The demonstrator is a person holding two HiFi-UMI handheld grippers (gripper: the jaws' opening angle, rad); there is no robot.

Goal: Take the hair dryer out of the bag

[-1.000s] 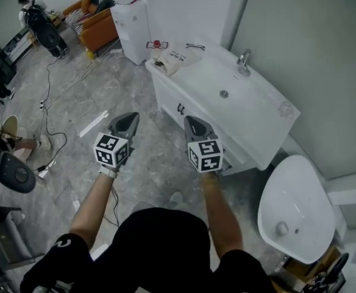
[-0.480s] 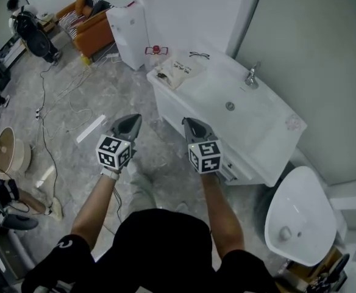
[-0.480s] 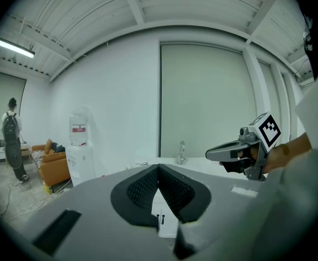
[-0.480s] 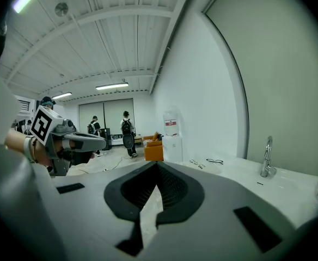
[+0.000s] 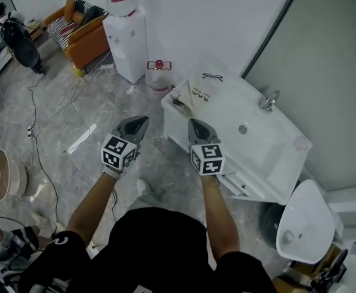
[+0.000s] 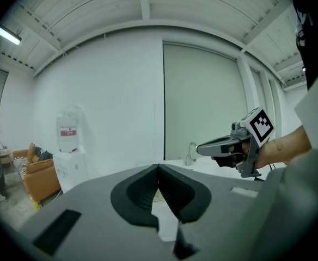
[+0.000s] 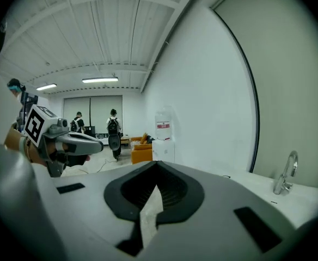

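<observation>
Hovering closed and empty, left gripper [image 5: 141, 121], right gripper [image 5: 192, 122]; bag [image 5: 197, 93] ahead on vanity [image 5: 219, 111].

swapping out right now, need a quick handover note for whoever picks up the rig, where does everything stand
Left gripper: shut, empty, held out in front above the floor.
Right gripper: shut, empty, level beside the left one.
Bag: the cream cloth bag with dark print lies on the white vanity counter, at the end nearest the white water dispenser. Neither gripper touches it.
Hair dryer: not visible in any view, presumably inside the bag.
Done: nothing yet.
Left: reach the bag, open it and pull the hair dryer out.
</observation>
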